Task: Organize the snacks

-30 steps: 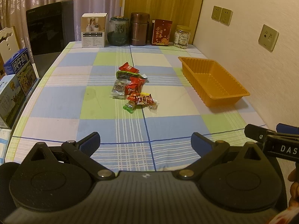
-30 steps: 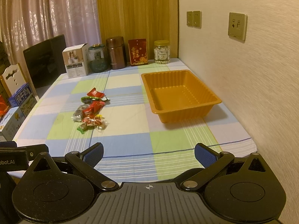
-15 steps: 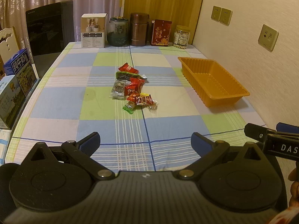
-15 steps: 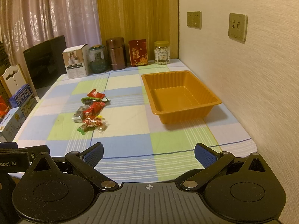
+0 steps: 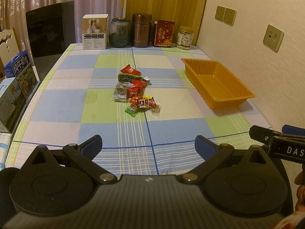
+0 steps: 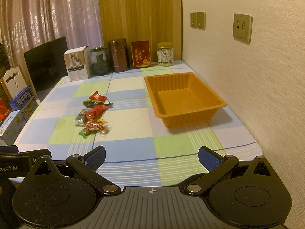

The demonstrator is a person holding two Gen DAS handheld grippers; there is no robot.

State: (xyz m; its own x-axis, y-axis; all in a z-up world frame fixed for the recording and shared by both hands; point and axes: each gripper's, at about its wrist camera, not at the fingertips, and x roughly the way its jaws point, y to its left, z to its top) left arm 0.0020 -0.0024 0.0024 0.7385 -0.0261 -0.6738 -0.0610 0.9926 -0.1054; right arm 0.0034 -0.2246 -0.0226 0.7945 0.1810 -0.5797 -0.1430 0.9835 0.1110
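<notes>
Both the left claw (image 5: 148, 143) and right claw (image 6: 151, 154) hang released over the desk's (image 5: 63, 105) bare near edge. The snack pile (image 5: 134, 93) lies mid-desk, well apart from the orange tray (image 6: 190, 122) by the wall. Wrapper print is unreadable.

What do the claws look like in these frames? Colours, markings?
Both match: black ribbed housing, two round black discs, black linkage arms with silver pivot pins, blue textured pads. Left claw; right claw. White lettering on their sides: "DAS" on the right, "Robot.AI" on the left.
</notes>
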